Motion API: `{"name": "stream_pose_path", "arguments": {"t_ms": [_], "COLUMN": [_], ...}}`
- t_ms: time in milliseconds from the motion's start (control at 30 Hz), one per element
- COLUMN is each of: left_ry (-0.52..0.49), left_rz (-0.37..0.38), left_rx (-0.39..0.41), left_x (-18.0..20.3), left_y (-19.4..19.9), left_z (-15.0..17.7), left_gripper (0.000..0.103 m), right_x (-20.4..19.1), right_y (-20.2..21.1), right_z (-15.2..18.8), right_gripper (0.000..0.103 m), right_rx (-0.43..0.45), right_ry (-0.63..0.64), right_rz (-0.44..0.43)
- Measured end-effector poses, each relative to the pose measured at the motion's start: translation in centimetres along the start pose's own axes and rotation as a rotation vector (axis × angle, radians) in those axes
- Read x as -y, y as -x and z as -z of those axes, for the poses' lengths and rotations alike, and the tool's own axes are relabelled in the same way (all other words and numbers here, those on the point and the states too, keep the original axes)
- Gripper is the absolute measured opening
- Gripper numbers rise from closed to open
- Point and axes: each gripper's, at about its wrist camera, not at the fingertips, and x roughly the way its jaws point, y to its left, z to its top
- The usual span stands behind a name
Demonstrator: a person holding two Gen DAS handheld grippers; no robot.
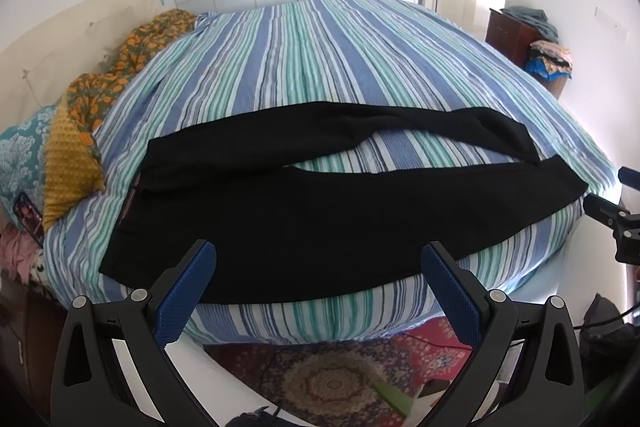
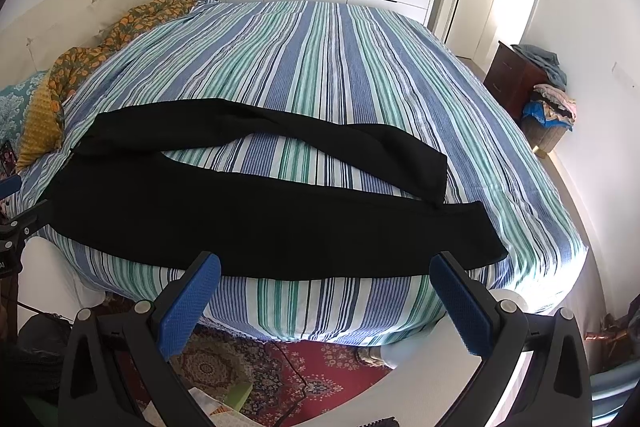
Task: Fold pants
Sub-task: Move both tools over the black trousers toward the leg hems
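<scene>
A pair of black pants (image 1: 320,211) lay flat across the near part of the striped bed (image 1: 320,59), long axis running left to right through the middle of both frames, waistband toward the left and the two leg ends toward the right. The legs were spread in a narrow V, the far leg (image 2: 360,151) arcing upward, with striped cover showing between them. The left gripper (image 1: 318,285) sat at the bottom of its frame, blue pads (image 1: 184,295) wide apart and holding nothing, hovering at the near edge of the pants. The right gripper (image 2: 324,297) likewise stood spread and empty, at the bottom of its own frame.
</scene>
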Motion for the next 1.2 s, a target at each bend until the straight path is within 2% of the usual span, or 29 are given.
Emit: {"name": "stream_pose_path", "arguments": {"t_ms": [600, 1200], "left_ry": [0.000, -0.030], "left_rz": [-0.002, -0.037], "left_rx": [-0.002, -0.031], "left_x": [-0.19, 0.45], "left_y": [-0.05, -0.82], "left_z": [0.19, 0.47], "left_gripper": [0.102, 0.102], "right_x": [-0.54, -0.93], "right_y": [-0.05, -0.35], "right_z": [0.35, 0.59], "right_gripper": [0.103, 0.103], "right_rx": [-0.003, -0.015], "right_ry": [0.017, 0.030], "right_rz": [0.003, -0.006]}}
